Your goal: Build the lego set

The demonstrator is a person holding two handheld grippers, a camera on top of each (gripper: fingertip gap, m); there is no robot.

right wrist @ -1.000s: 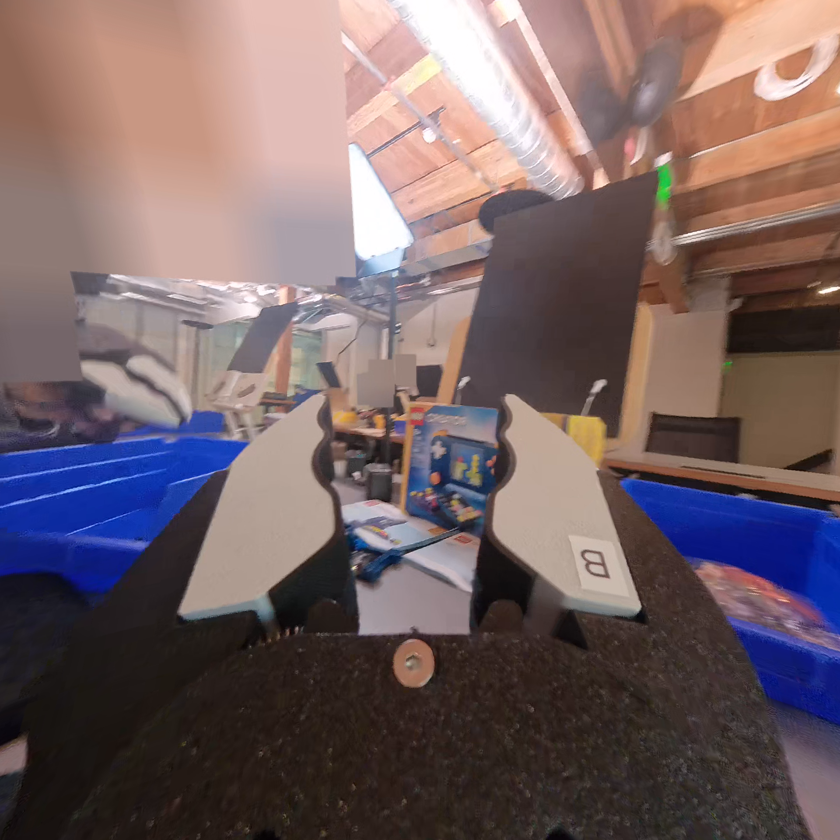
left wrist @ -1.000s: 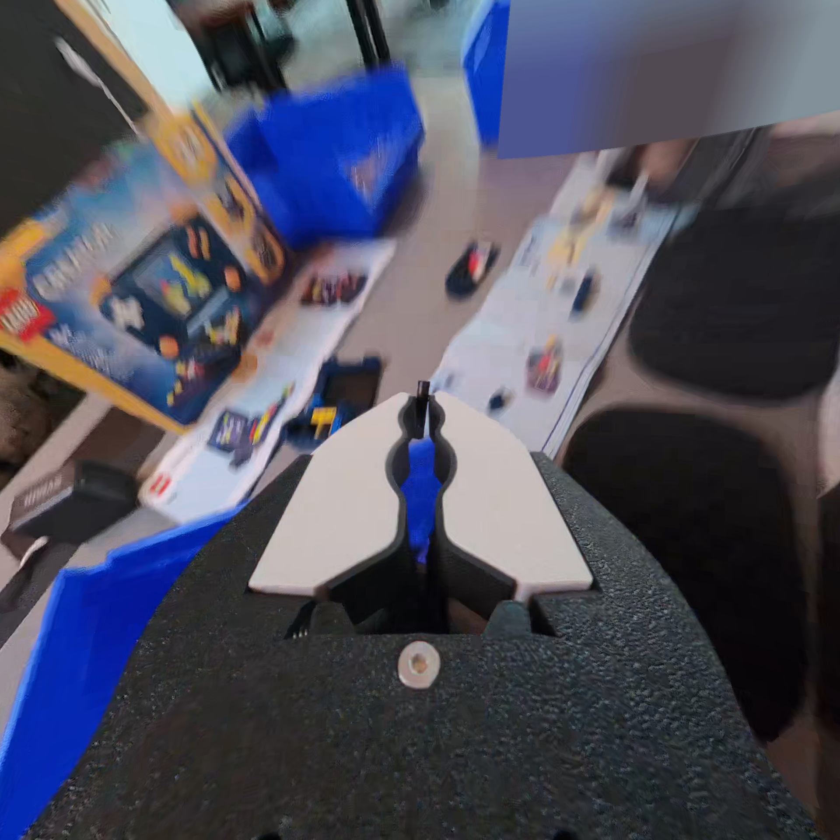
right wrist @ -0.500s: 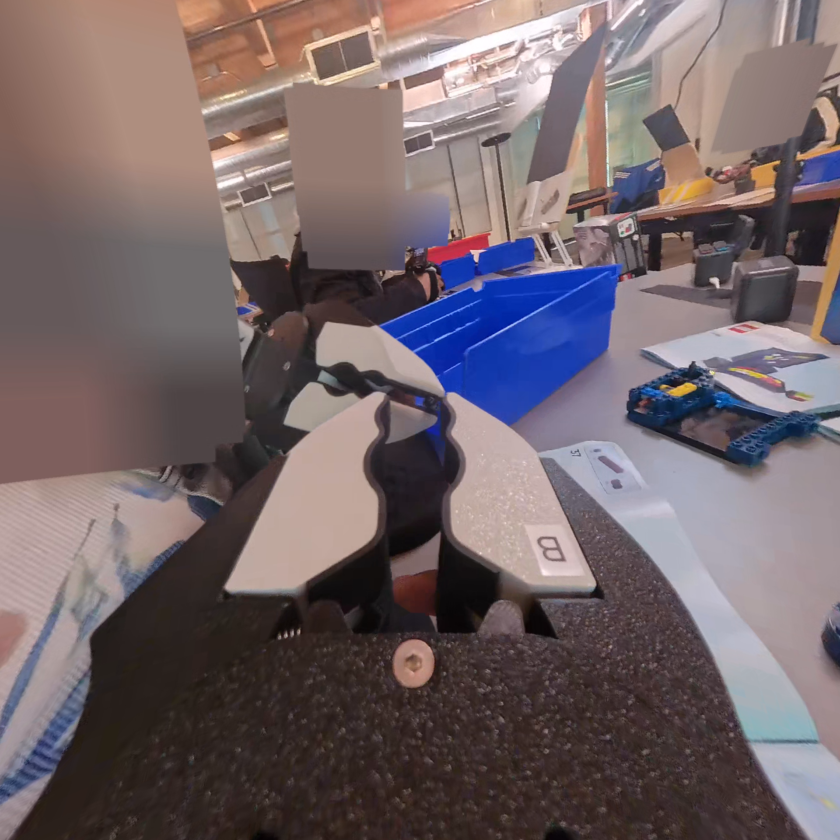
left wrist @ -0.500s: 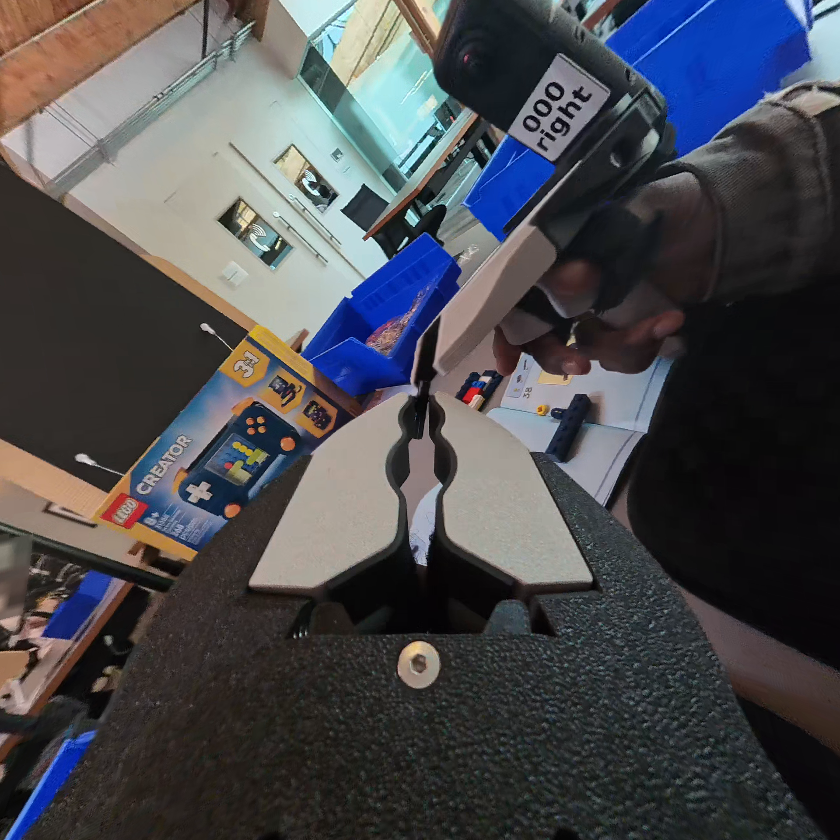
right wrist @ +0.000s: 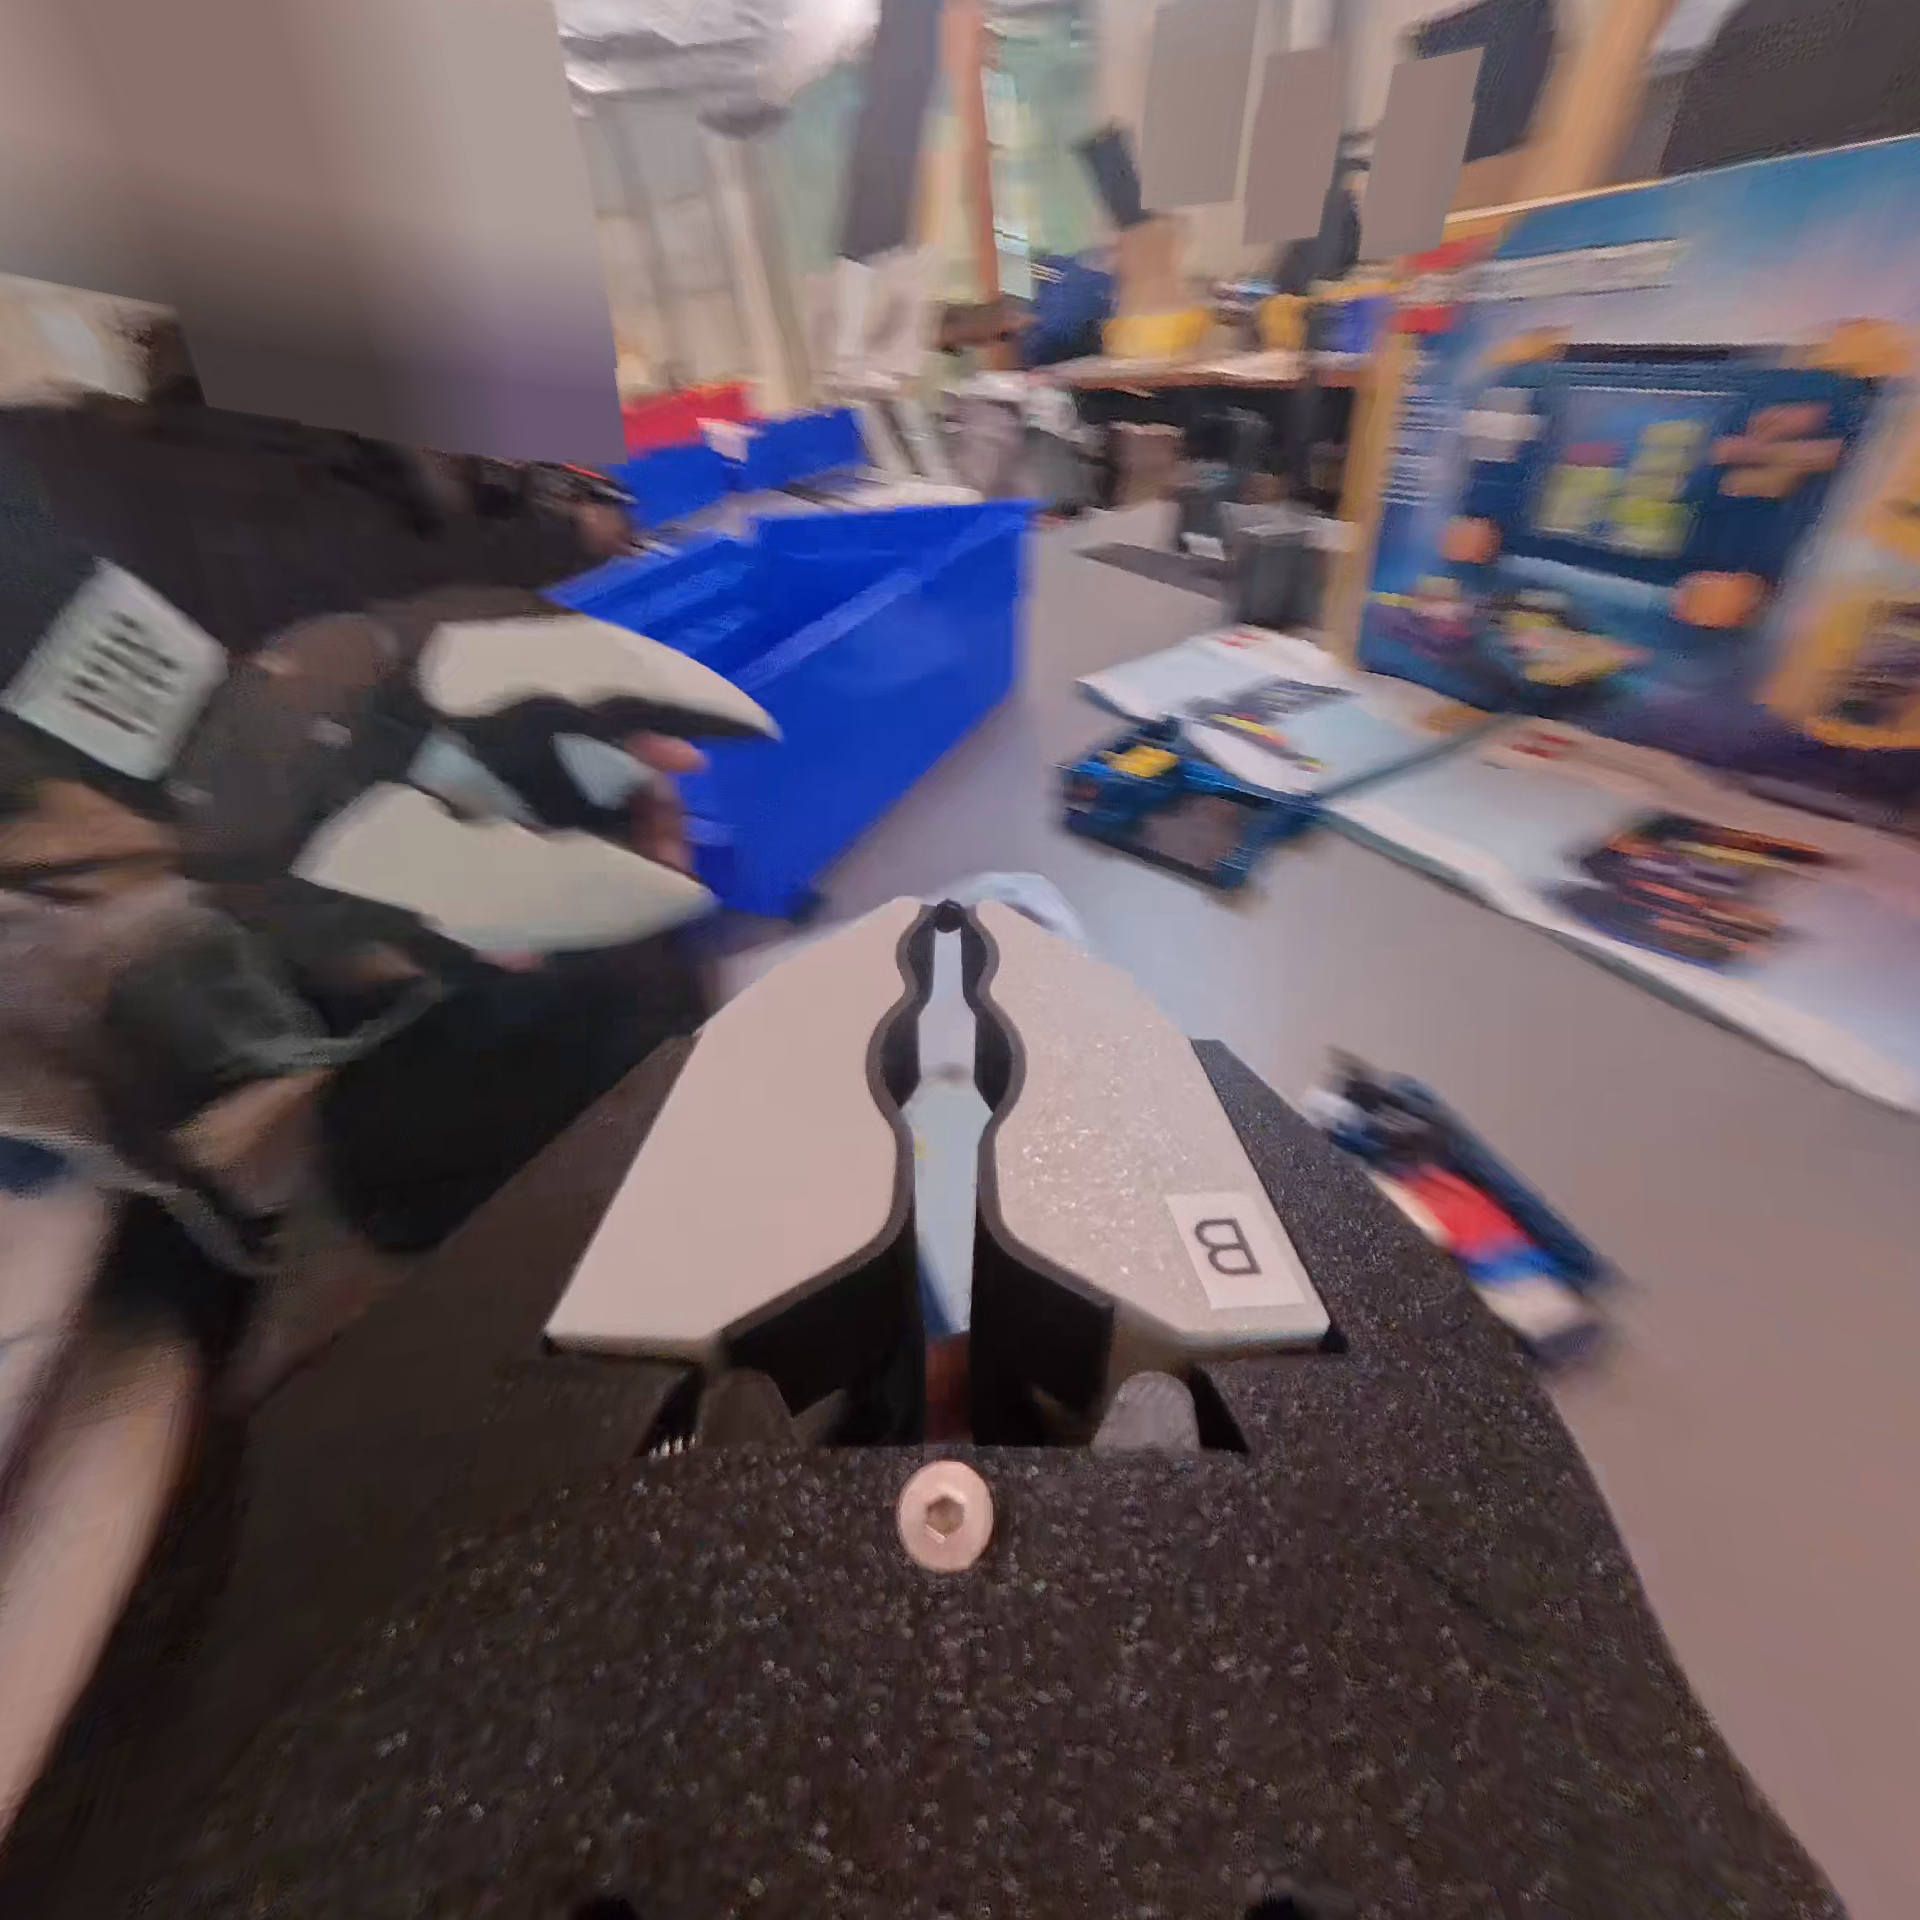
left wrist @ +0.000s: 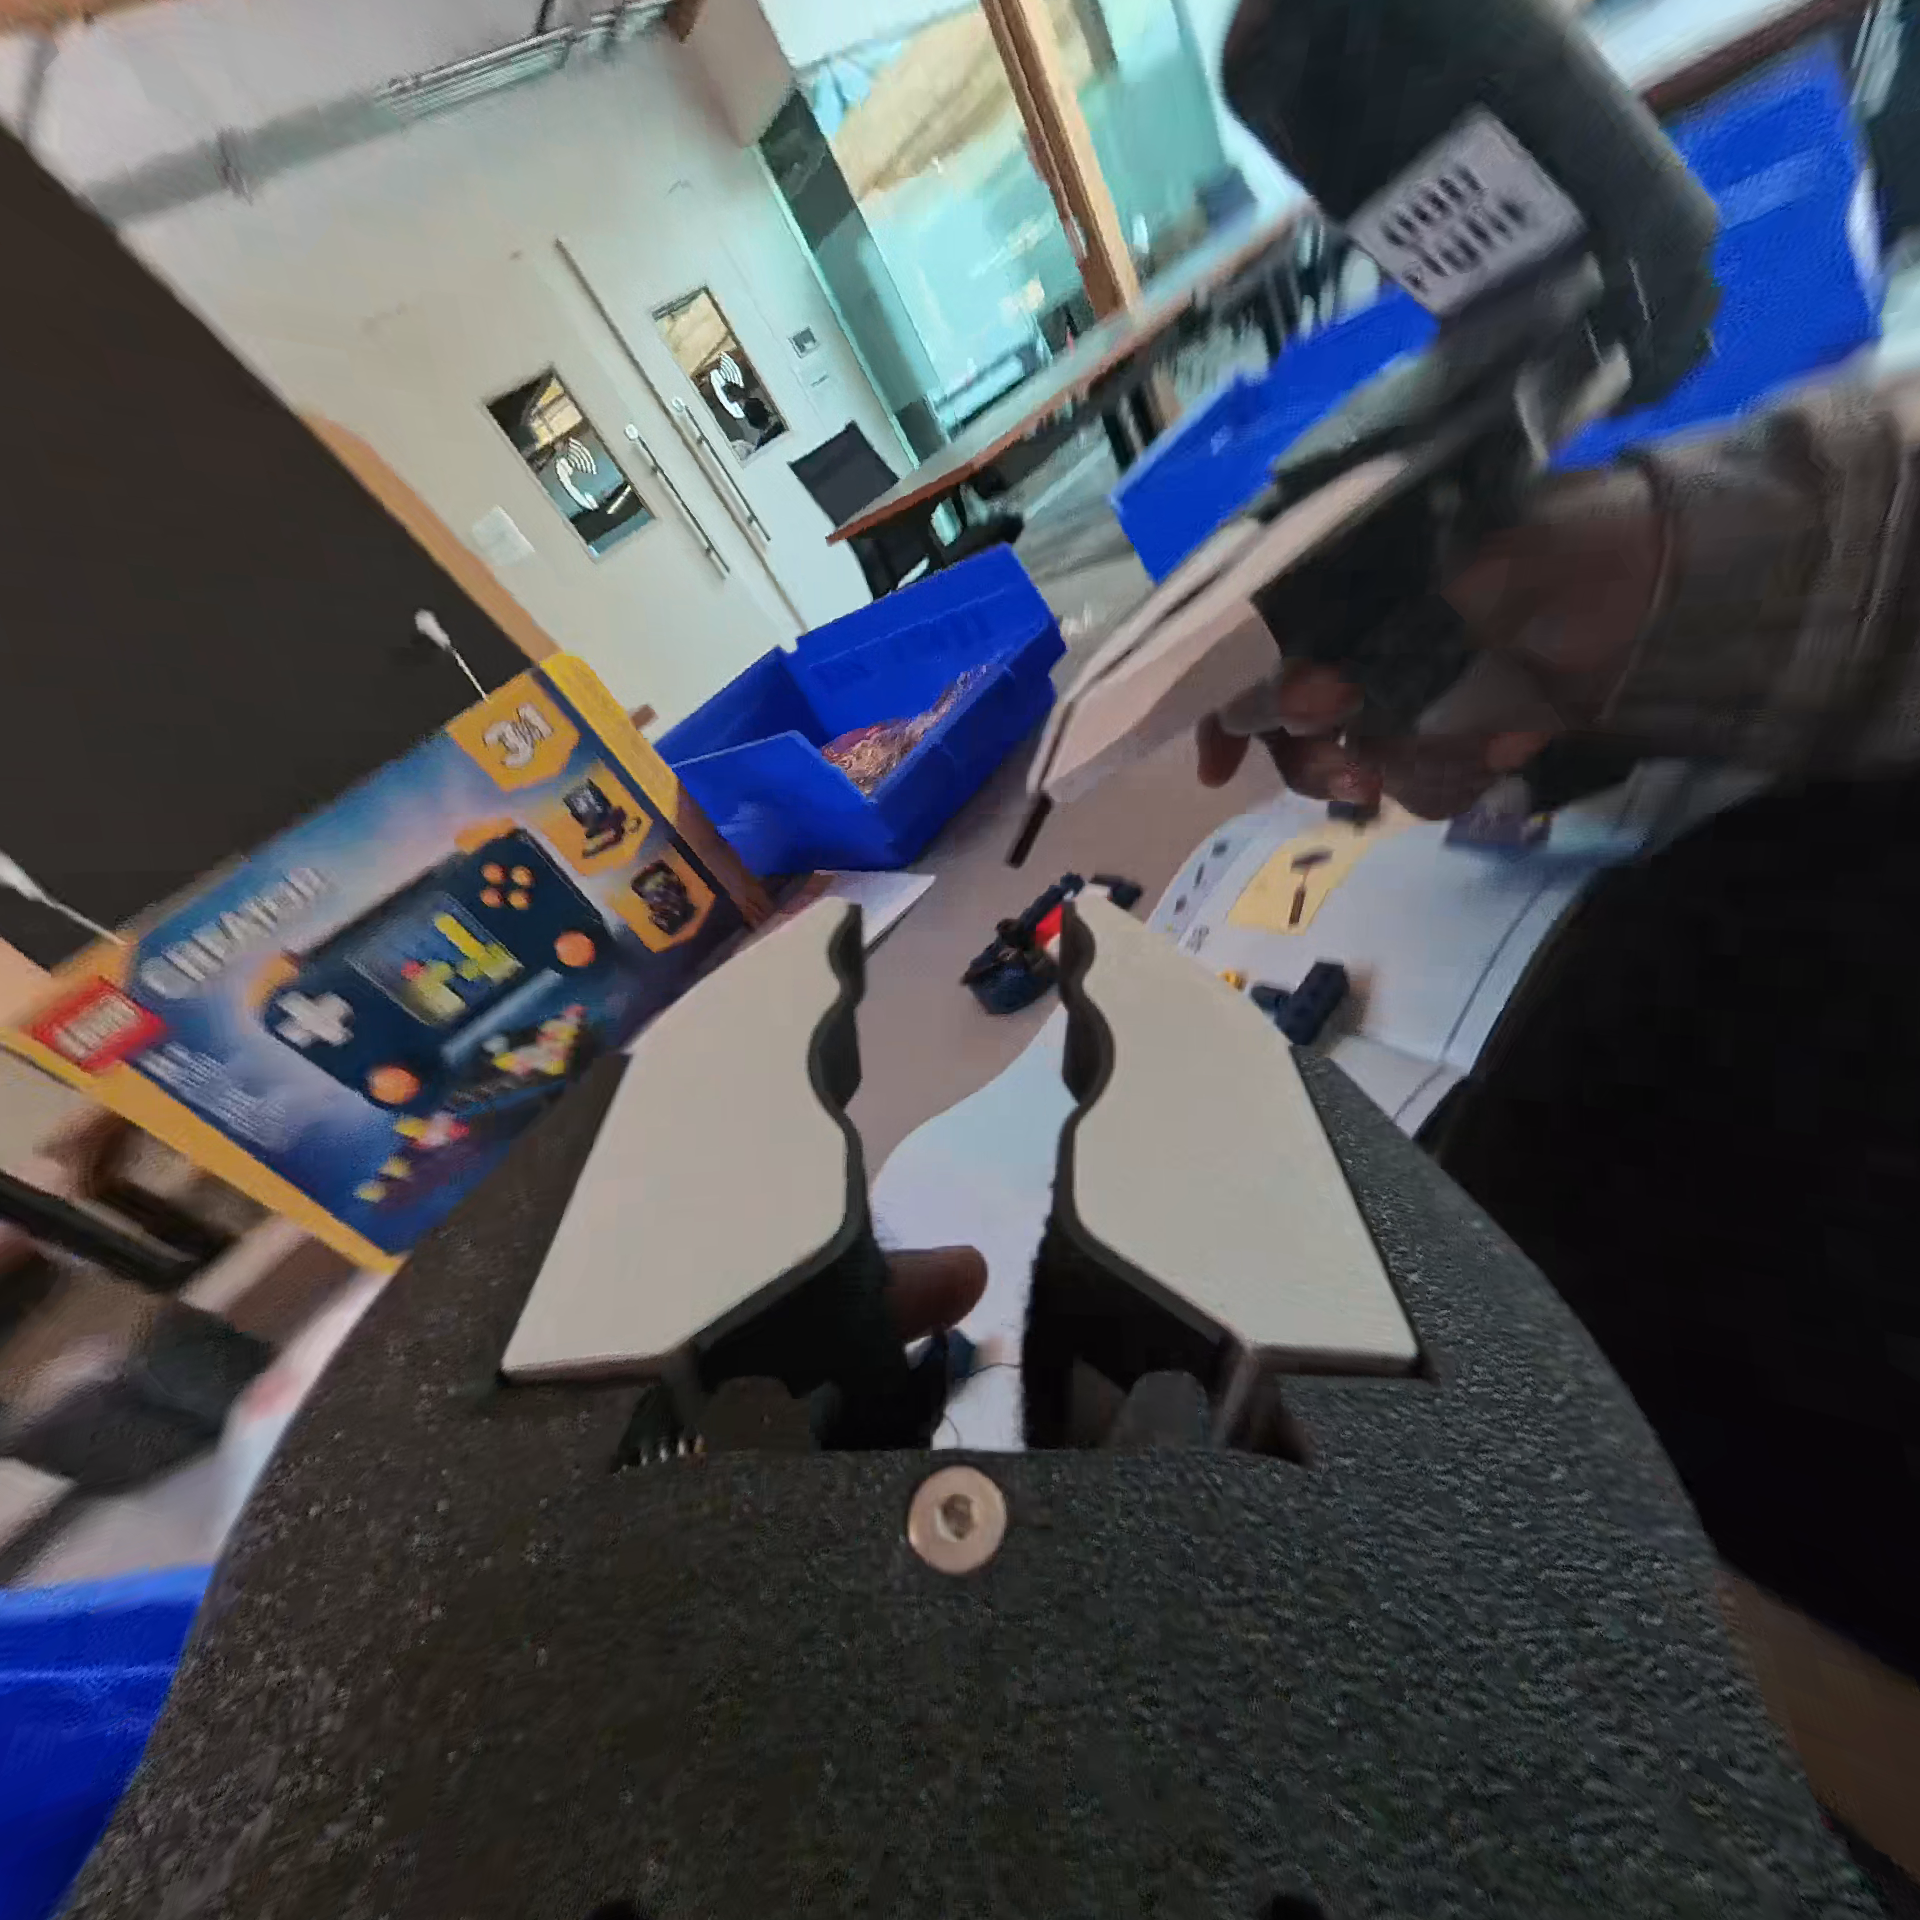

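Left tongs [left wrist: 958, 925] have parted, bare; right tongs [right wrist: 948, 914] now pinch a small black piece [right wrist: 947, 914].

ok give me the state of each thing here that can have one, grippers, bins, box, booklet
left gripper: open, nothing between its fingers
right gripper: shut on a small thin black piece
blue plastic bin: open-topped, holding a heap of mixed pieces
printed cardboard toy box: standing upright on the table
white instruction booklet: lying open on the table
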